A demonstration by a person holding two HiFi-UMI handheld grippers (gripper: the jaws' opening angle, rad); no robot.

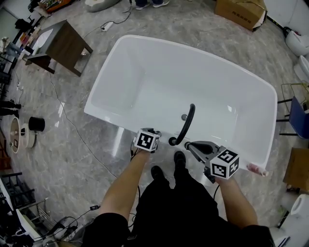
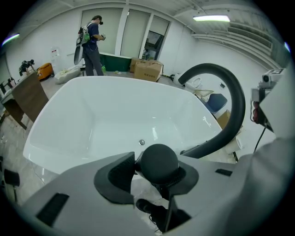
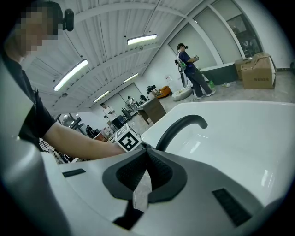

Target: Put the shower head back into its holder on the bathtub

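Tub lies white and slantwise below us, and we stand at its near rim with both grippers over it. Our left gripper points steeply down at the rim, just left of the foot of the black curved spout. In the left gripper view its jaws stand part-way apart, pads against the round black end of the shower head, which we hold between them. The holder we cannot make out under the gripper. Our right gripper hangs just right of the spout's foot, near the left one but apart from it. Its jaws are pressed together with nothing between them. Behind the tub stand a dark table and a box.
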